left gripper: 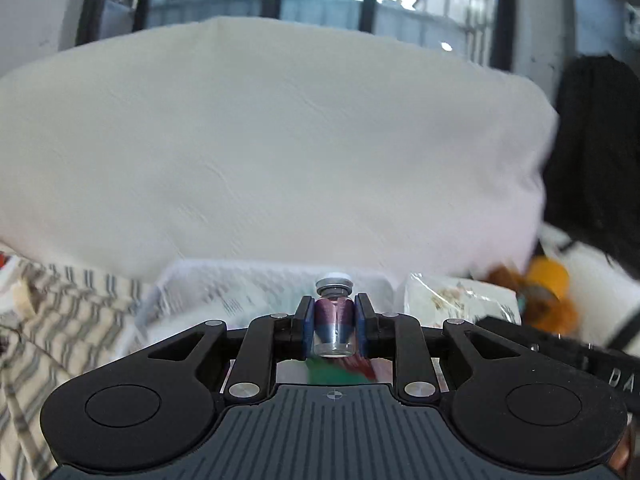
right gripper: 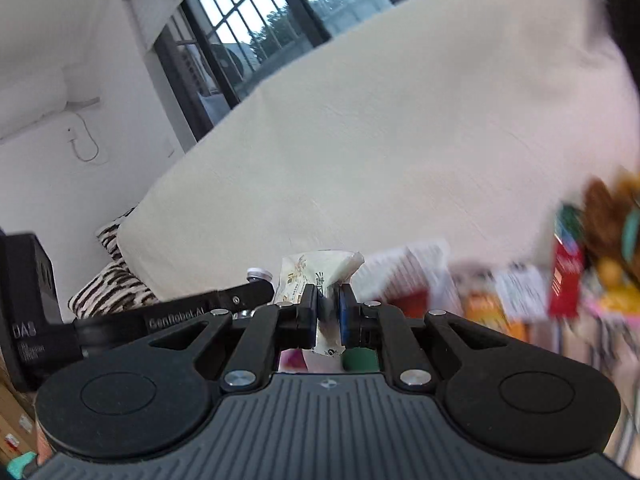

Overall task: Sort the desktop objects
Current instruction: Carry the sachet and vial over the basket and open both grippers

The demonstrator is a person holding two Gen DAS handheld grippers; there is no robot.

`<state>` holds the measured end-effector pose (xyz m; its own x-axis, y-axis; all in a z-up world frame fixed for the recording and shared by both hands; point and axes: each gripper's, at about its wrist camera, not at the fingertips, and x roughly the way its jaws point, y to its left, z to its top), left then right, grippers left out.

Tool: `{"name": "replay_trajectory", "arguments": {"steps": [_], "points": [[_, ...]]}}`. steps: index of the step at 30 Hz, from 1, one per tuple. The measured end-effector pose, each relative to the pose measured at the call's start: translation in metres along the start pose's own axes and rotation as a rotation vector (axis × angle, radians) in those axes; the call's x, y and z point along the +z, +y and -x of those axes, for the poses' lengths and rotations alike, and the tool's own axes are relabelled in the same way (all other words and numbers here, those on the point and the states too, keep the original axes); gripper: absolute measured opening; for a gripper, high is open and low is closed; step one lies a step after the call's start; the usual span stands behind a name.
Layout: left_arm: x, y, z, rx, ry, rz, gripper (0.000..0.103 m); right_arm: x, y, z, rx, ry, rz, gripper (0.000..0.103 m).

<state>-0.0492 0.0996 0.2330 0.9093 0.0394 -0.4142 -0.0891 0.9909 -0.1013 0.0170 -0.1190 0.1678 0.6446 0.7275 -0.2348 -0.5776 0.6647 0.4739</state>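
i'm seeing most of the clutter smeared by motion blur, so the boxes and packets right of the white cloth-covered mass (right gripper: 380,128) are staying unreadable to me. my left hand-held gripper (left gripper: 334,322) is clamping a small glass vial (left gripper: 334,320) upright between its pads, just in front of that cloth; its purple-and-blue label is too blurred to read, and its grey cap is poking above the fingers. my right hand-held gripper (right gripper: 328,314) is pinching a white plastic-wrapped packet (right gripper: 320,272) in front of the cloth, its print too small to make out. to its left, the other gripper's arm is showing "genrobot.ai" and its black body "das". a brown and orange plush toy (left gripper: 540,288) is lying right of the cloth, partly cut off.
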Motion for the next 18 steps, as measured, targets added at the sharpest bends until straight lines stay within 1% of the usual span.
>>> {"name": "replay_trajectory", "arguments": {"steps": [2, 4, 7, 8, 9, 10, 11, 12, 14, 15, 16, 18], "points": [[0.012, 0.013, -0.014, 0.048, -0.006, 0.015, 0.018, 0.008, 0.007, -0.024, -0.011, 0.005, 0.020, 0.013], [0.017, 0.024, -0.033, 0.059, 0.016, 0.031, 0.018, 0.011, 0.012, -0.048, -0.036, 0.010, 0.056, 0.013], [0.013, 0.032, -0.066, 0.068, 0.071, 0.045, 0.018, 0.007, 0.011, -0.082, -0.066, 0.044, 0.067, 0.013], [0.010, 0.035, -0.077, 0.073, 0.090, 0.053, 0.019, 0.004, 0.009, -0.093, -0.076, 0.049, 0.070, 0.014], [0.006, 0.037, -0.089, 0.081, 0.111, 0.058, 0.023, 0.000, 0.007, -0.098, -0.078, 0.055, 0.074, 0.014], [0.003, 0.039, -0.100, 0.080, 0.130, 0.056, 0.040, -0.004, 0.004, -0.108, -0.083, 0.069, 0.068, 0.017], [-0.002, 0.040, -0.111, 0.085, 0.147, 0.054, 0.045, -0.009, 0.001, -0.115, -0.089, 0.082, 0.060, 0.023], [-0.006, 0.040, -0.122, 0.099, 0.167, 0.057, 0.052, -0.014, -0.003, -0.122, -0.096, 0.095, 0.053, 0.031], [-0.013, 0.043, -0.138, 0.132, 0.197, 0.064, 0.080, -0.021, -0.011, -0.130, -0.130, 0.107, 0.047, 0.035], [-0.016, 0.044, -0.142, 0.141, 0.196, 0.062, 0.086, -0.023, -0.016, -0.132, -0.139, 0.114, 0.044, 0.043], [-0.018, 0.045, -0.142, 0.153, 0.186, 0.058, 0.093, -0.024, -0.019, -0.130, -0.148, 0.113, 0.040, 0.054], [-0.018, 0.049, -0.134, 0.171, 0.154, 0.050, 0.096, -0.023, -0.022, -0.122, -0.160, 0.084, 0.048, 0.067]]}}
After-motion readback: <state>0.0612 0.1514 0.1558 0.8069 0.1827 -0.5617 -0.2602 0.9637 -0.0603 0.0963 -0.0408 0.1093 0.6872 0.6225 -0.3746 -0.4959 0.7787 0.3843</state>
